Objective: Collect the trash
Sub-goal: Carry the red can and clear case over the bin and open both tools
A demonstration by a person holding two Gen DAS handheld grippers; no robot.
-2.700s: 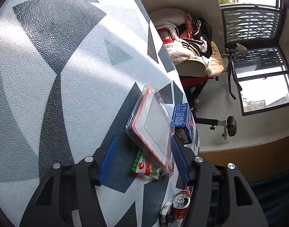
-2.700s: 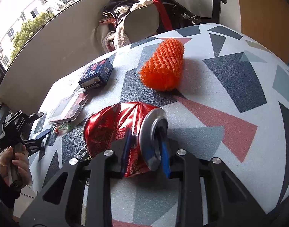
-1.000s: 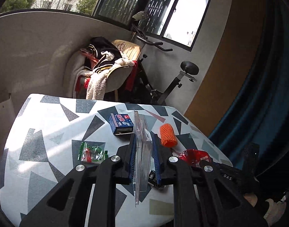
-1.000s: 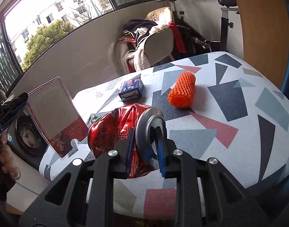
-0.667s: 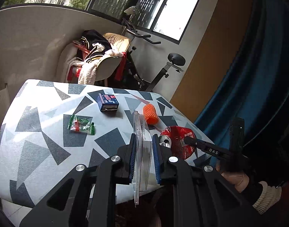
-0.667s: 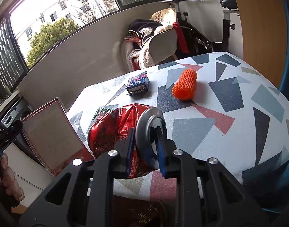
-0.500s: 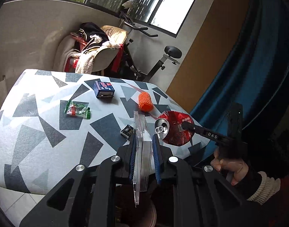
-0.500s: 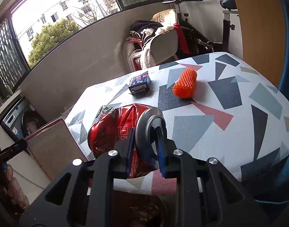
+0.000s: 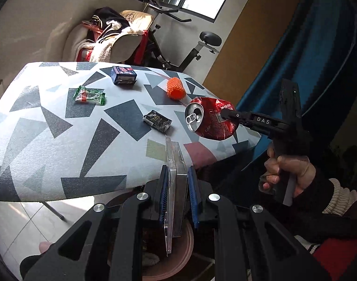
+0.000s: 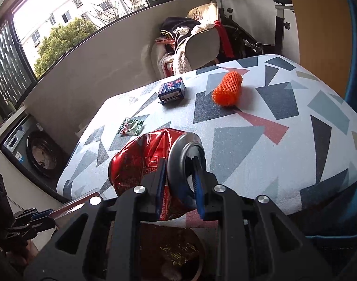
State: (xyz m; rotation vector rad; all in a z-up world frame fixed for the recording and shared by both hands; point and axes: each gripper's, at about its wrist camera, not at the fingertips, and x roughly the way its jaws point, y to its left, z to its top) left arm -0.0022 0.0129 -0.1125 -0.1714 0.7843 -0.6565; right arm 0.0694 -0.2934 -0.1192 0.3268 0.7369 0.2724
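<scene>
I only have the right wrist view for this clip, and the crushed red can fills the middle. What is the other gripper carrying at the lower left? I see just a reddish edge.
Observer: The left gripper is shut on a flat clear plastic package, seen edge-on between its fingers.
Operator: Does the can hide any trash on the table from me?
Observer: Yes, a small black packet lies on the table, nearer the front edge than the blue box.
Operator: Which way does the can's mouth point?
Observer: The red can has its open top and pull tab facing away from the right gripper, which grips its base end.
</scene>
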